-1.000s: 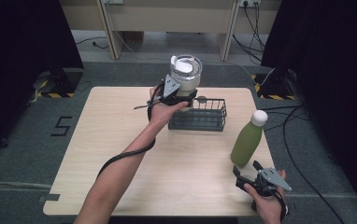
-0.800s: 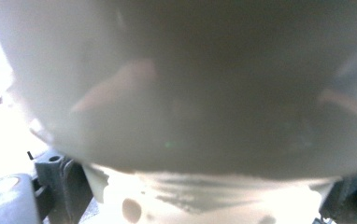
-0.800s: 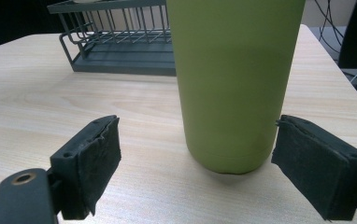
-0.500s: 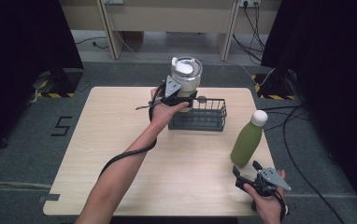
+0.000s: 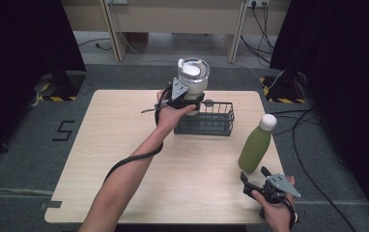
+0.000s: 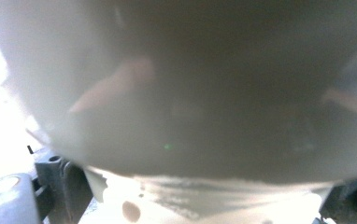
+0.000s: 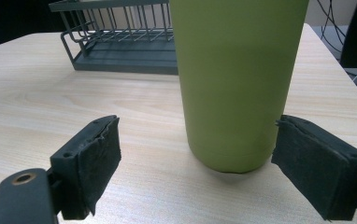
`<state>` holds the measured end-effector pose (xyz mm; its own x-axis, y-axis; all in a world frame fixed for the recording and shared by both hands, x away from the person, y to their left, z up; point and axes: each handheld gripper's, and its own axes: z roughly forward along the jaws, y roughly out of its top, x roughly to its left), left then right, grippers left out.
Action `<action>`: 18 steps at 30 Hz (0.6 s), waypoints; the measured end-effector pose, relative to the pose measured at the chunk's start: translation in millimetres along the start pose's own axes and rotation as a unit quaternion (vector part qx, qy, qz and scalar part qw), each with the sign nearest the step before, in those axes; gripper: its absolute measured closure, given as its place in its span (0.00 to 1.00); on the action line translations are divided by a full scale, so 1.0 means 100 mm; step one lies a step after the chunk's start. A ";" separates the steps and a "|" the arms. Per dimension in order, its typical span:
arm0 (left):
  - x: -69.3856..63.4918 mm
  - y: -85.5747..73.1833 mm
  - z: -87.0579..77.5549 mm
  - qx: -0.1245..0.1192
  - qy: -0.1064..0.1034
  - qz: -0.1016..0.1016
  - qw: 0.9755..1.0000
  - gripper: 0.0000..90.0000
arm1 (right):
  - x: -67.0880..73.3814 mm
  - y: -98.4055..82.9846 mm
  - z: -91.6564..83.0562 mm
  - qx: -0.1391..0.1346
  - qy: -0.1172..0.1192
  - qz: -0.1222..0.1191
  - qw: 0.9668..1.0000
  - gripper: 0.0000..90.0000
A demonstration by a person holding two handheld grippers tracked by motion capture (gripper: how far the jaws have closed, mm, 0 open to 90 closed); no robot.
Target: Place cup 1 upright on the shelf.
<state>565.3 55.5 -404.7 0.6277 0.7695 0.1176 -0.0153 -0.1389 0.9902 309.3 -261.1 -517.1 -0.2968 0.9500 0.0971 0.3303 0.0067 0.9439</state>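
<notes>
A pale grey tumbler with a white lid (image 5: pixel 192 77) is held upright over the left end of a dark wire basket (image 5: pixel 216 123) at the back of the table. My left gripper (image 5: pixel 188 100) is shut on the tumbler's lower body, and the tumbler's wall (image 6: pixel 190 93) looms blurred and very close in the left gripper view. A green bottle with a white cap (image 5: pixel 256 145) stands at the right of the table. My right gripper (image 5: pixel 255 177) sits just in front of the bottle (image 7: pixel 232 84), open. Its pads (image 7: pixel 99 158) stand clear of the bottle on both sides.
The light wooden table (image 5: pixel 124 159) spreads wide to the left and front. The right gripper hangs near its front right edge. Dark curtains, floor cables and a wooden frame surround the table.
</notes>
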 end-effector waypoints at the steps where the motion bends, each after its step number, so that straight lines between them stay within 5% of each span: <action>1: 0.00 0.00 0.00 0.000 0.000 -0.001 1.000 0.11 | 0.00 0.00 0.00 -0.001 0.000 0.000 1.000 0.17; 18: -0.06 -0.03 -0.06 0.002 -0.007 0.003 1.000 0.11 | 0.03 0.00 0.01 0.001 0.003 0.002 1.000 0.17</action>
<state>556.8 55.6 -407.7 0.6378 0.7605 0.1216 -0.0152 -0.1454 0.9893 309.5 -258.2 -517.5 -0.3002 0.9484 0.1026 0.3342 0.0038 0.9425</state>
